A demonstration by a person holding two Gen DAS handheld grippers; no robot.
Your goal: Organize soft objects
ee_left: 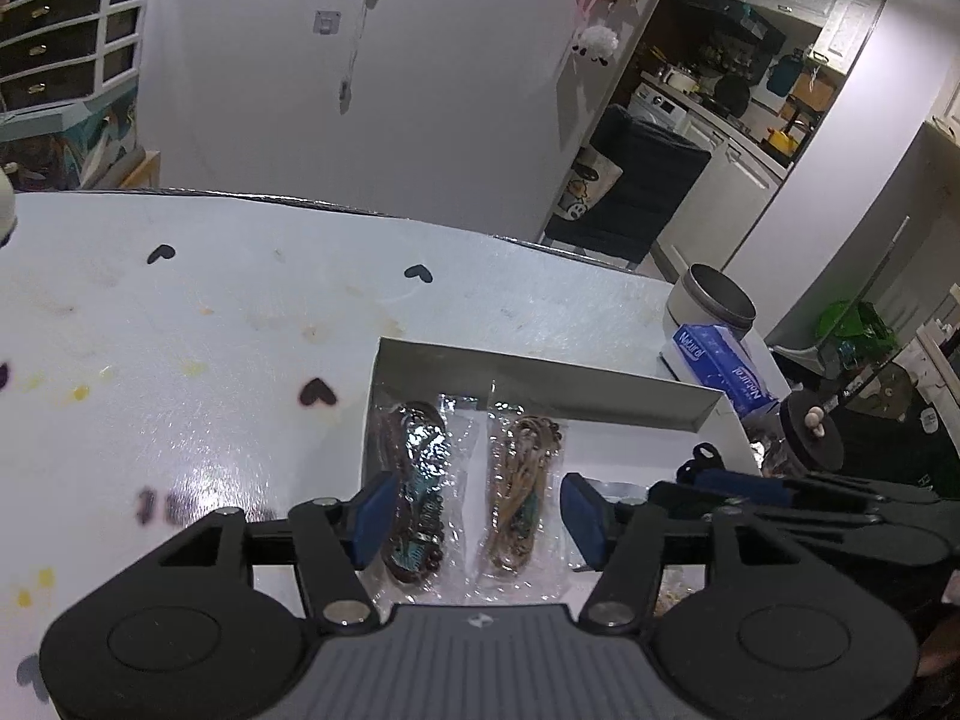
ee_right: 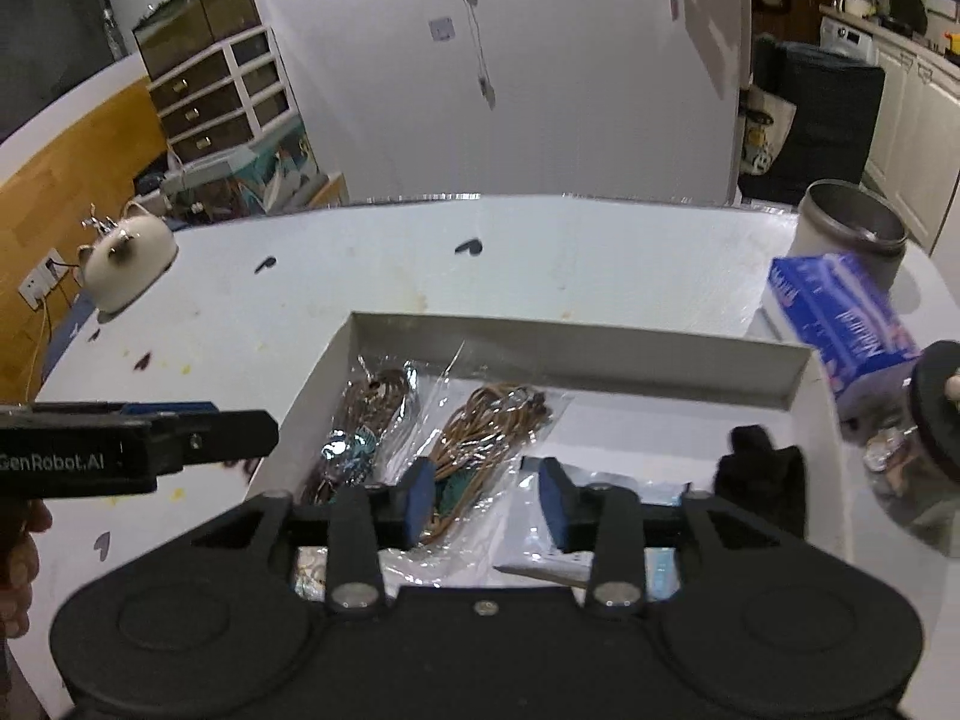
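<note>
A shallow white box (ee_left: 540,381) (ee_right: 576,342) sits on the table. In it lie two clear bags of cord: a dark one with teal card (ee_left: 417,498) (ee_right: 354,420) on the left and a tan one (ee_left: 522,498) (ee_right: 486,426) beside it. A flat clear packet (ee_right: 600,480) and a black soft item (ee_right: 759,480) lie further right in the box. My left gripper (ee_left: 477,519) is open and empty, above the two bags. My right gripper (ee_right: 486,498) is open and empty, above the tan bag and the packet. The left gripper also shows in the right wrist view (ee_right: 198,435).
The white table (ee_left: 180,360) (ee_right: 540,252) has heart marks and stains. A blue tissue pack (ee_left: 726,372) (ee_right: 840,318), a metal-rimmed cup (ee_left: 714,300) (ee_right: 852,228) and a jar with a black lid (ee_right: 936,414) stand at the right. A white pig-shaped pot (ee_right: 126,264) stands far left.
</note>
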